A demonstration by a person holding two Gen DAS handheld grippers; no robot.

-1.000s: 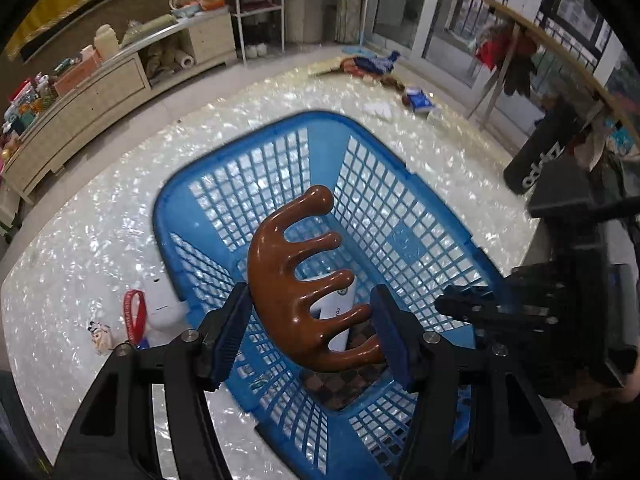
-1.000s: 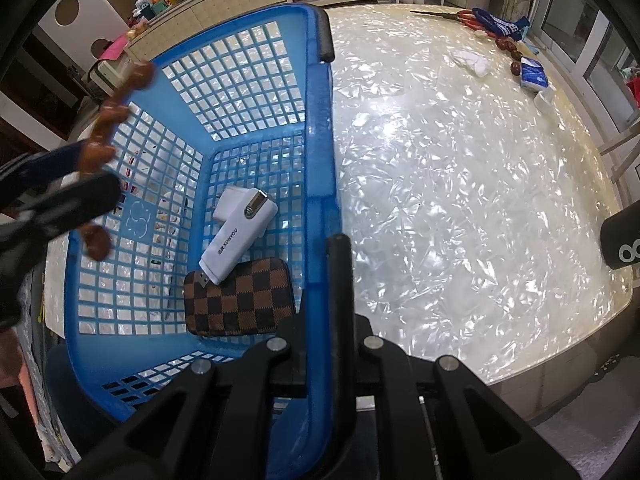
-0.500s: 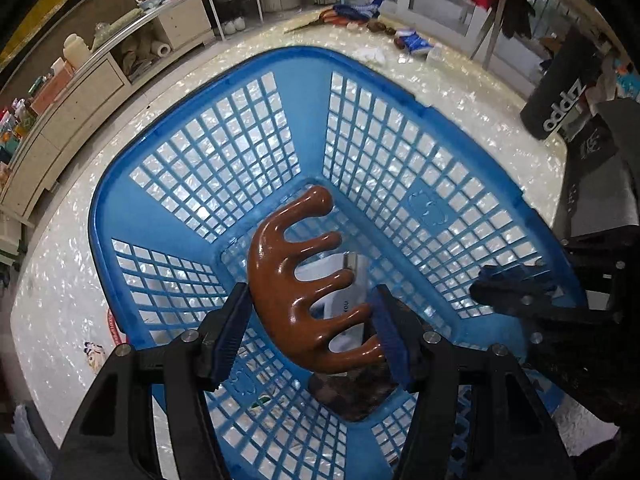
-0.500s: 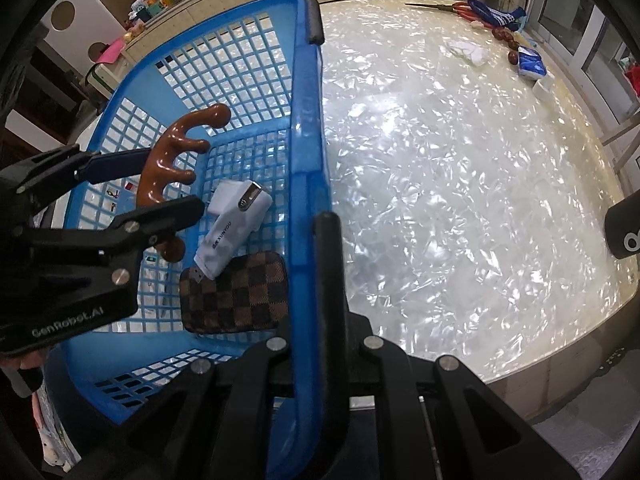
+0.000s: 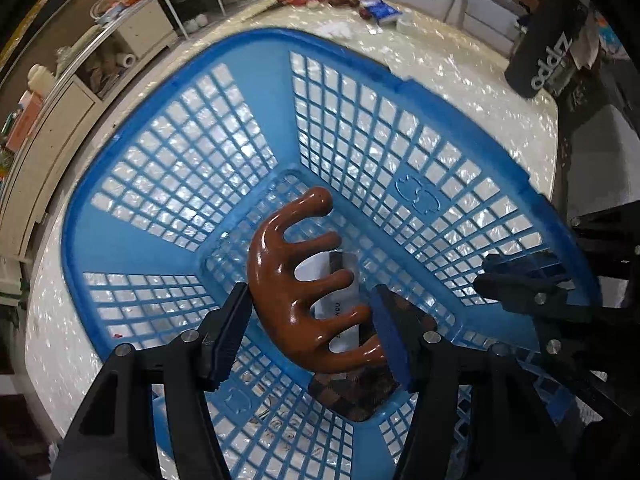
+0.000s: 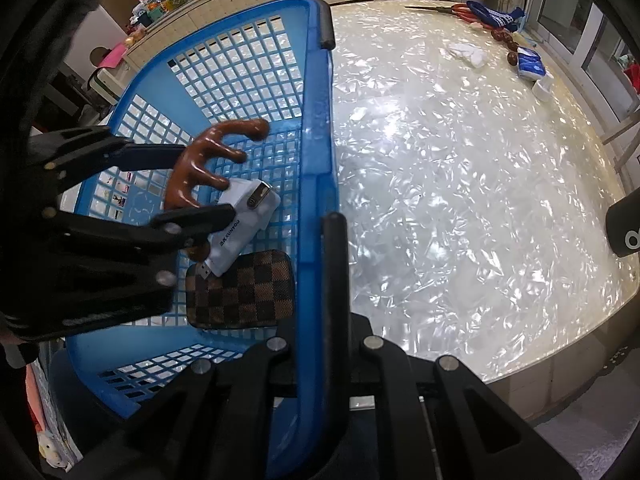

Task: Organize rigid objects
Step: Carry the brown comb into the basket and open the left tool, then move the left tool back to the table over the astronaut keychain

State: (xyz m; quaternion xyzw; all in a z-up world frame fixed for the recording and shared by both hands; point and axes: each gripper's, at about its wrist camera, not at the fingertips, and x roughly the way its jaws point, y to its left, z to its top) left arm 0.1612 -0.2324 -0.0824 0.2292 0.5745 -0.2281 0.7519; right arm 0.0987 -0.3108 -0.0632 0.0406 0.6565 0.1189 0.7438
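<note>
My left gripper (image 5: 310, 320) is shut on a brown wooden claw-shaped massager (image 5: 296, 280) and holds it low inside the blue lattice basket (image 5: 168, 152). In the right wrist view the massager (image 6: 200, 164) hangs just above a white device (image 6: 244, 224) that lies on a brown checkered case (image 6: 244, 288) on the basket floor. My right gripper (image 6: 326, 240) is shut on the basket's near rim (image 6: 316, 160). The left gripper also shows in the right wrist view (image 6: 160, 184).
The basket stands on a pearly white table (image 6: 460, 200). At the table's far edge lie scissors (image 6: 444, 10), a blue cloth (image 6: 496, 16), a white cloth (image 6: 468, 54) and a blue packet (image 6: 530, 64). A black cylinder (image 5: 544, 56) stands beside the table.
My left gripper has carried the massager from above the basket's rim down into the basket, close over the white device. My right gripper has kept its hold on the rim.
</note>
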